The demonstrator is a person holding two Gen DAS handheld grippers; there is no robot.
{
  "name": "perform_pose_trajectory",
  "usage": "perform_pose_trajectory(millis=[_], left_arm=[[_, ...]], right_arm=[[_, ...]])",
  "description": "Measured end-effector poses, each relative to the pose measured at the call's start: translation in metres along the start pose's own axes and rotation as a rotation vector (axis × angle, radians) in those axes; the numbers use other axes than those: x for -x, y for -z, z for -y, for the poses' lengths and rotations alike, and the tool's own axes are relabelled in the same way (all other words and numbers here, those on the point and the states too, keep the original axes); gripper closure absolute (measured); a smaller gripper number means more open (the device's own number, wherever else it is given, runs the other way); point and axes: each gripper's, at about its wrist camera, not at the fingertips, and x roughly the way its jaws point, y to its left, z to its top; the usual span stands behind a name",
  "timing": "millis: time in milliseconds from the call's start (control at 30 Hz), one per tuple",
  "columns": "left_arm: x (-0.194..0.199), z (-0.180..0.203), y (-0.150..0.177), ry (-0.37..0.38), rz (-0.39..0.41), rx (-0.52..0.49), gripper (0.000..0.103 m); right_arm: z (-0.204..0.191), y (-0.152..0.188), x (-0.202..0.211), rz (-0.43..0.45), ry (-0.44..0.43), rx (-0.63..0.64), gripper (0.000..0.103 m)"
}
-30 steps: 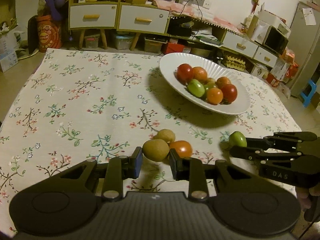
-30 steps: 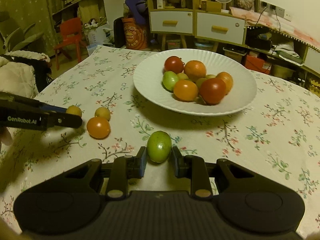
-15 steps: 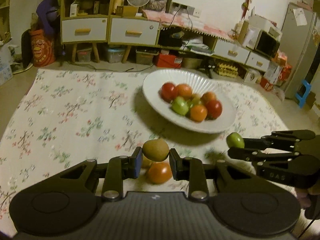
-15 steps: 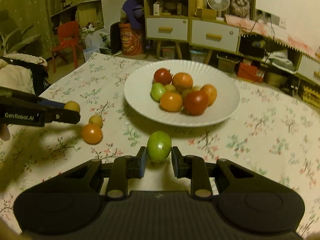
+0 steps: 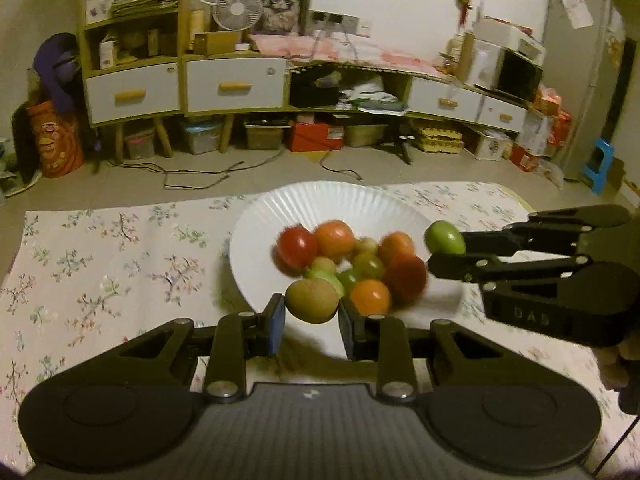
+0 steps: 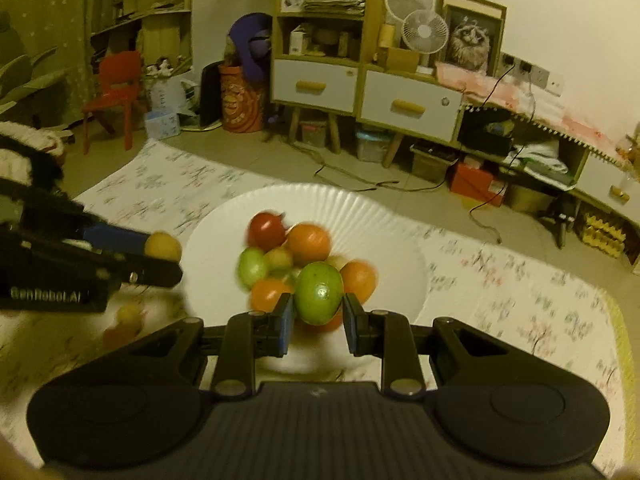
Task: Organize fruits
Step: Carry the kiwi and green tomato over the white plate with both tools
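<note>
Both our tools have carried their fruit up from the bench to the plate (image 5: 256, 240). Our left tool (image 5: 311, 317) pinches a kiwi (image 5: 311, 300) at the plate's 6 o'clock rim; our right tool (image 6: 319, 322) pinches a green fruit (image 6: 319, 298) over the piled fruit (image 5: 352, 264), at 3 o'clock.

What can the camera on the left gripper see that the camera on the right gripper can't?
Only the left wrist view shows the tall grey fridge and the blue stool at the far right.

Only the right wrist view shows the red chair and two blurry fruits left on the cloth.

Both show the white plate piled with fruit, the flowery tablecloth, the left gripper shut on a brownish-yellow fruit, and the right gripper shut on a green fruit.
</note>
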Motion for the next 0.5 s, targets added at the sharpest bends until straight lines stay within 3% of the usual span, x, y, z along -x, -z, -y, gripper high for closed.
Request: perform_pose_trajectory(millis=[500], left_arm=[[-0.033, -0.008, -0.011, -0.039, -0.070, 0.017, 0.071]], right_arm=[[0.022, -0.029, -0.063, -0.087, 0.024, 0.004, 0.080]])
